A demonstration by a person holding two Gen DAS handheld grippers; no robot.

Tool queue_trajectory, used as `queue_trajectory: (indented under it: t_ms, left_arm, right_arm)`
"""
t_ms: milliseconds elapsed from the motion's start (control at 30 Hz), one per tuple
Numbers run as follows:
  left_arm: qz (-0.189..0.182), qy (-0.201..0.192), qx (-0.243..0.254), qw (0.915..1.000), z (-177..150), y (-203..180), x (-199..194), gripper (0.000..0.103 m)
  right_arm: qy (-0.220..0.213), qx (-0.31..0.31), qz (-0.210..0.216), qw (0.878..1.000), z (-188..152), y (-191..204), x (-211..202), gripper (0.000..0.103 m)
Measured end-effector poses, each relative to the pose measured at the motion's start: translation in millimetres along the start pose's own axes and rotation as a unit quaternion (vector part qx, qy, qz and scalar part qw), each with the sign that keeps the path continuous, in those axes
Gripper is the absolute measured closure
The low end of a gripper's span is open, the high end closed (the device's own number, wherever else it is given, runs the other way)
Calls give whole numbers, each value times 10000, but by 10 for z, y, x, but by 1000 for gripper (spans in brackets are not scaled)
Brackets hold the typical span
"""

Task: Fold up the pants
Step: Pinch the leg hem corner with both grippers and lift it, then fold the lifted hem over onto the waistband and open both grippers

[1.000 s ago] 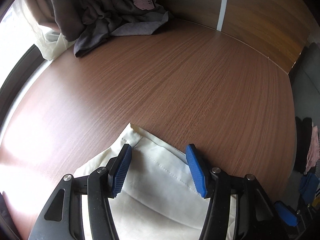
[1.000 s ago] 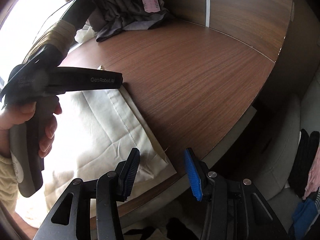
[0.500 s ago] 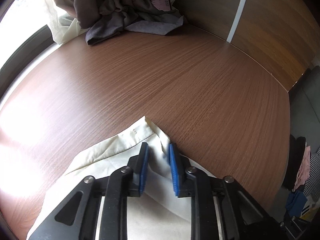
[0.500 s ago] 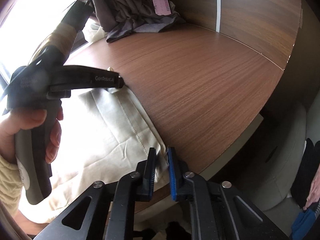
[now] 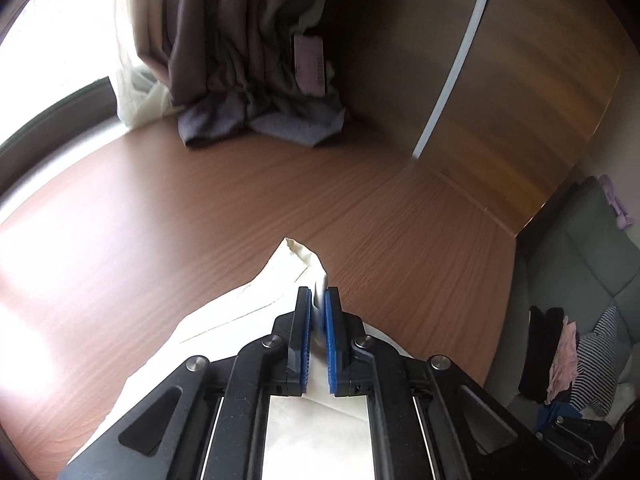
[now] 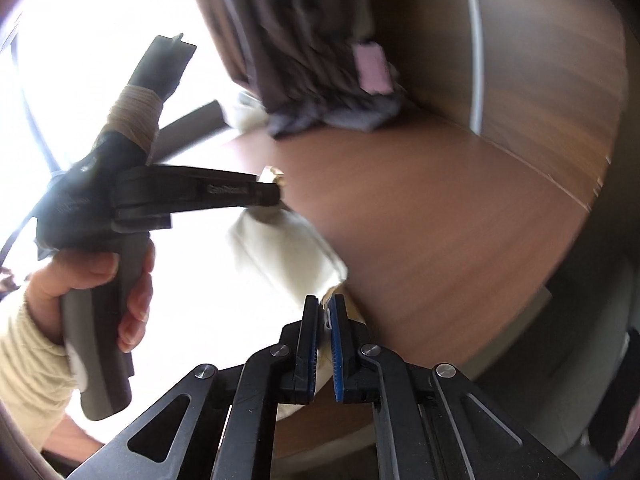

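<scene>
At the left side of the desk, a cream corner of the pants is pinched between the blue pads of the left hand-held gripper, whose jaws are closed down to a narrow slit with cloth between them. That corner is lifted off the wood, while the rest of the garment trails back under the tool. Further right, near the desk's front edge, another corner of the same pants is clamped in the right hand-held gripper, likewise nearly closed on fabric. Between the two grips the hem is seen stretched as a soft band. The cloth is judged light, limp and thin, likely to sag and crease wherever unsupported, so the corners are the sensible holds, with both kept level and taut. At the far edge a grey curtain is bunched against the wall.
</scene>
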State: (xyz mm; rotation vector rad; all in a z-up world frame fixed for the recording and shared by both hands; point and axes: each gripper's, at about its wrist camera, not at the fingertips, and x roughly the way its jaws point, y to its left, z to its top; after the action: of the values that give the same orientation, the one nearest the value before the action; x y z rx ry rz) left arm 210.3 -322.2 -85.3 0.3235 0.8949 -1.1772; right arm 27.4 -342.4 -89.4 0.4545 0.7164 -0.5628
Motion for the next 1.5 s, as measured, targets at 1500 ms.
queue_trajectory:
  t_ms: [1500]
  left_arm:
    - [857,-506,-1674,9808,-1920,2313,-2164,93]
  right_arm:
    - [820,-3565,2724,8899,-597,2940,-295,96]
